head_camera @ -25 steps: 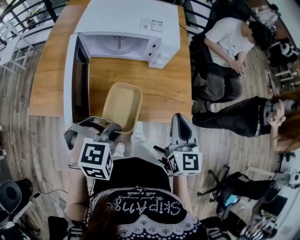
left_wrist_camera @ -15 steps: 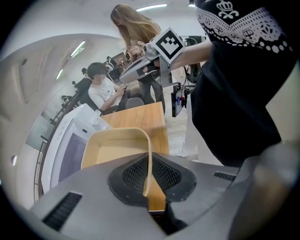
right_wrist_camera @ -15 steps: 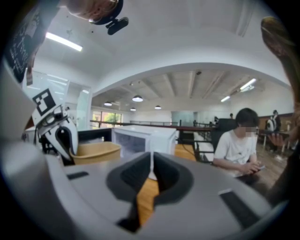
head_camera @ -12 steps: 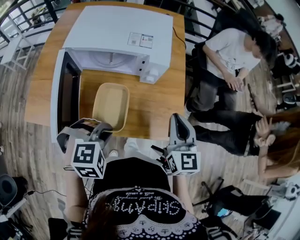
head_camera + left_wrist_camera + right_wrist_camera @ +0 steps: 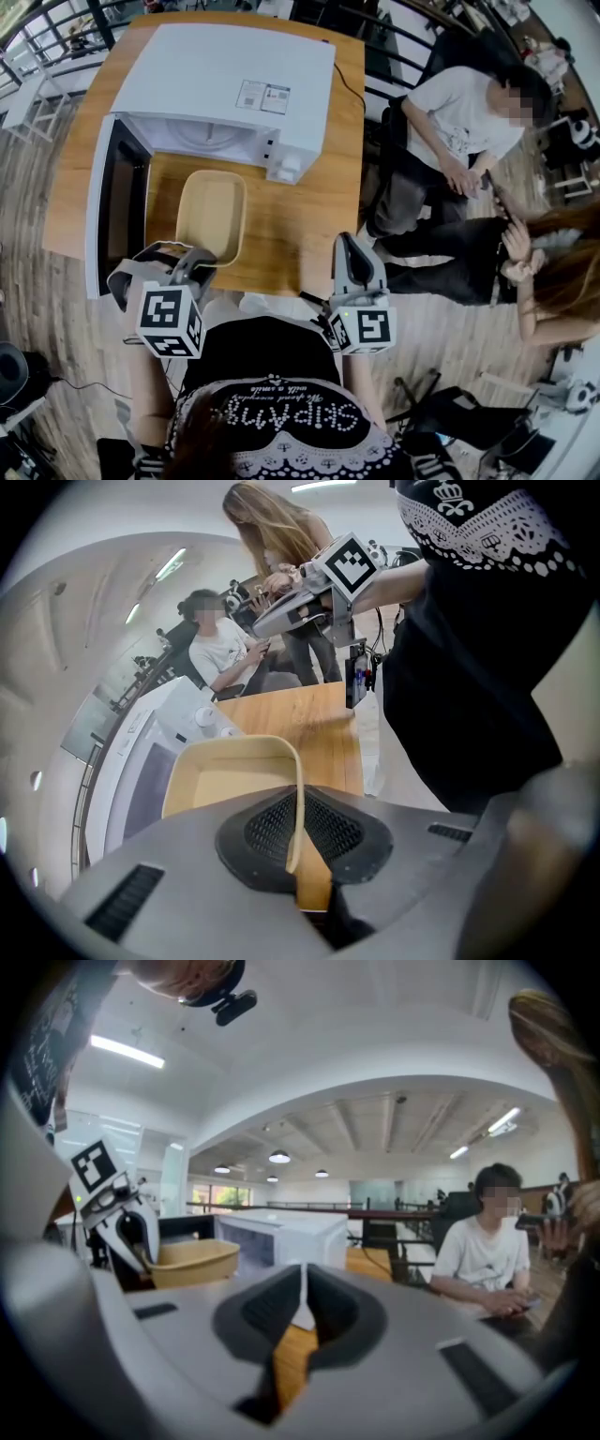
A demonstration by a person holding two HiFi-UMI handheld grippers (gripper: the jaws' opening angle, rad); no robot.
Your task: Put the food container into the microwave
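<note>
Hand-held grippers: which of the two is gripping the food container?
The left hand-held gripper: its jaws pinch the rim of the beige food container, while the right hand-held gripper is shut on nothing.

Bright, even indoor light; ceiling strip light (image 5: pixel 127 1051) glares mildly. Heavy fisheye bending, dark corners. Right gripper view soft, foreground blurred.

Straight ahead of the left gripper (image 5: pixel 190 265), past the beige plastic food container (image 5: pixel 211 214) it is gripping, the cavity (image 5: pixel 202 138) of the white microwave (image 5: pixel 225 80) is standing open. Its dark-windowed door (image 5: pixel 111 216) is jutting out just left of that gripper. Ahead of the right gripper (image 5: pixel 349 251), bare wooden tabletop (image 5: pixel 295 220) is lying free, while seated people (image 5: pixel 450 122) are crowding the room to its right.
</note>
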